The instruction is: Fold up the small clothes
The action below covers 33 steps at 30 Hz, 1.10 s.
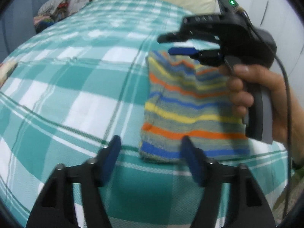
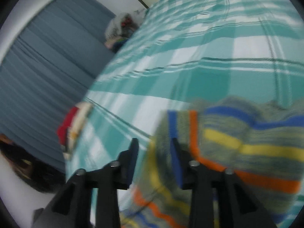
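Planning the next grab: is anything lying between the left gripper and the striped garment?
Nothing visible. Only bare checked bedsheet lies between the open left gripper and the striped garment; the right gripper hovers over its far edge, not in the path.

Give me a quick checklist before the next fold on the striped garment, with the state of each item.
1. Left gripper open, nothing between its jaws: ok.
2. Right gripper let go of the garment: ok, jaws apart, nothing pinched.
3. Garment lying flat on the bed: not ok, far end rumpled.
4. Near hem straight: ok.
5. Fold layers lined up: cannot tell, too blurred.
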Available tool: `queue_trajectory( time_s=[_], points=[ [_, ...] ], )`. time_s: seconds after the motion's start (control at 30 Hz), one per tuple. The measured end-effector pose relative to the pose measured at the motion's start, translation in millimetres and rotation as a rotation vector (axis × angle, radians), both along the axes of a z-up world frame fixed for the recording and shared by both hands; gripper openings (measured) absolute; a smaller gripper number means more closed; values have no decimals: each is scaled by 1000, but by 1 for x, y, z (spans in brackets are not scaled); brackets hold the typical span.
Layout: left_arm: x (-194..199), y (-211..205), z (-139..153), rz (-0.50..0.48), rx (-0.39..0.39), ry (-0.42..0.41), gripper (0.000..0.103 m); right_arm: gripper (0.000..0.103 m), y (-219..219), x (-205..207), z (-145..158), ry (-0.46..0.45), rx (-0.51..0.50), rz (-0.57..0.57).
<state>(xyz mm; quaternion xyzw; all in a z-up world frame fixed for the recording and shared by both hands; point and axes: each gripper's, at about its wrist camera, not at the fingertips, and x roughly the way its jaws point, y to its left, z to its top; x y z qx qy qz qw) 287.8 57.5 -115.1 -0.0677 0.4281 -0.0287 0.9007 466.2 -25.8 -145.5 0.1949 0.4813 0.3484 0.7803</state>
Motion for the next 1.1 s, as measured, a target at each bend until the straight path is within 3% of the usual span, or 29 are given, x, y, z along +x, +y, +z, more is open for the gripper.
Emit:
queue_trajectory(
  time_s=[0.13,0.3,0.37,0.47,0.53,0.67,0.73,0.77,0.87,0.93,1.0,1.1],
  points=[
    [10,-2,3,-5,11,-27,75,36,-19,-18,26,-74,-53,-4],
    [28,7,-27,49,63,60,74,36,-49,-82,45,-197,-271,110],
    [28,11,-36,59,83,93,78,36,-58,-115,30,-194,-318,178],
    [24,17,-36,85,109,99,87,32,-70,-151,-15,-103,-442,220],
    [19,21,-29,91,104,90,87,31,-86,-171,-22,-110,-444,186],
    [-1,9,-7,70,117,45,86,35,-115,-209,5,-151,-464,68],
    [-14,-5,3,32,90,37,86,52,-124,-232,16,-203,-495,25],
    [-19,-11,6,10,80,35,87,56,-126,-241,18,-214,-512,2],
    [-44,-39,11,-59,72,20,94,61,-130,-272,19,-229,-548,-76],
    [-57,-56,8,-94,74,12,95,74,-133,-286,20,-226,-573,-136],
    [-63,-68,3,-118,84,4,95,80,-138,-298,20,-220,-577,-207],
    [-65,-82,-11,-136,111,6,95,82,-144,-309,19,-242,-606,-269]
  ],
)
